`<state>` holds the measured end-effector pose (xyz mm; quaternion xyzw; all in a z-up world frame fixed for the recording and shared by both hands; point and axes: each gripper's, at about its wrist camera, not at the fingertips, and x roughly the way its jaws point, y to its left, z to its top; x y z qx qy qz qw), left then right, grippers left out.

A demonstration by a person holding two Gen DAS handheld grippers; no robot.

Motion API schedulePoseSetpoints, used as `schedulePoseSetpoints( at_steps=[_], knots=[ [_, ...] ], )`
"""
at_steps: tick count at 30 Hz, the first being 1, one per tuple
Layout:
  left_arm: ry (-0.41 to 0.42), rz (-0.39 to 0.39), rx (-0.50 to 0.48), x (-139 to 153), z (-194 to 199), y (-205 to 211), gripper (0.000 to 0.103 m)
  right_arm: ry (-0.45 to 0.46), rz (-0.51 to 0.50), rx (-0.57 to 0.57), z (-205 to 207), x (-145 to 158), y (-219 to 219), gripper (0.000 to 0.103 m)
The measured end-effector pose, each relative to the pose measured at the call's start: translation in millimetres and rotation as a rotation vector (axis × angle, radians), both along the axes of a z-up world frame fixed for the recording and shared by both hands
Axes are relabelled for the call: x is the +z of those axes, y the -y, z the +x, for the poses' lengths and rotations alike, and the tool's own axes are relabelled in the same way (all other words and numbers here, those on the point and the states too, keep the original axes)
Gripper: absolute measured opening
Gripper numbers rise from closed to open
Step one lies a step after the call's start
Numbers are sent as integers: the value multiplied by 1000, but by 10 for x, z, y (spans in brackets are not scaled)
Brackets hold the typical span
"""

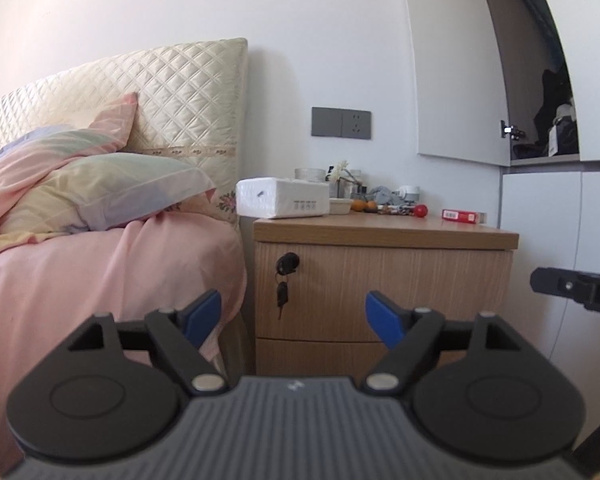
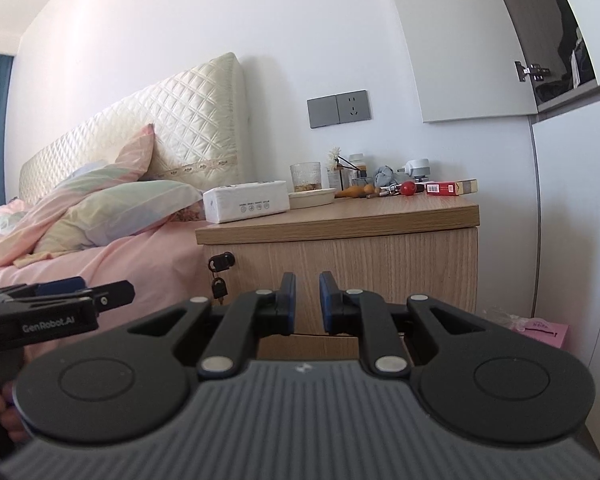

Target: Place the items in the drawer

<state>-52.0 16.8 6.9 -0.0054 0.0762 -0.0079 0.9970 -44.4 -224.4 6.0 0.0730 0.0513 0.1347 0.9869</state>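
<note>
Landmark: wooden nightstand (image 1: pixel 384 236) standing hard against the bed (image 1: pixel 112 272), with a white wardrobe on its other side.

Top drawer (image 1: pixel 384 288) of the nightstand is shut; a lock with keys (image 1: pixel 283 294) hanging from it sits at the drawer's bed-side corner. A second drawer front shows just below.

On the nightstand top: white tissue pack (image 1: pixel 282 198) at the bed-side end; a shallow cream dish (image 2: pixel 312 198) beside it; a glass jar (image 2: pixel 305 176) behind the dish; a small red ball (image 1: pixel 421 211) farther along; a red box (image 1: pixel 463 216) near the wardrobe-side edge. Clutter of small bottles and a grey cloth lies along the wall, too small to tell apart.

Left gripper (image 1: pixel 293 316) is held in front of the nightstand, level with the top drawer, blue fingers (image 1: pixel 204 314) spread wide, holding nothing.

Right gripper (image 2: pixel 307 302) also faces the drawer front, its fingers (image 2: pixel 327 300) drawn near together with a narrow gap and nothing between them.
</note>
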Motion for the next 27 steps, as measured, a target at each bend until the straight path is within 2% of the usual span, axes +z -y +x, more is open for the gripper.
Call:
schedulePoseSetpoints(
  at_steps=[9,10,11,12,14,15,27],
  knots=[
    [21,-2,-15,-57,24,9,96,-16,2,-9,84,-54,20,18],
    [20,-2,-14,-61,28,11,97,-17,-2,-10,90,-62,15,25],
    [18,-2,-13,-65,36,11,99,-17,-7,-12,93,-72,8,38],
    [17,-1,-11,-68,40,10,100,-16,-12,-15,92,-80,2,47],
    [22,1,-8,-68,39,8,102,-10,-8,-17,86,-94,9,91],
    [28,1,-9,-65,33,9,102,-6,-4,-21,80,-101,16,94],
    [7,23,14,-81,61,56,102,-19,-8,-26,81,-131,26,96]
  ],
)
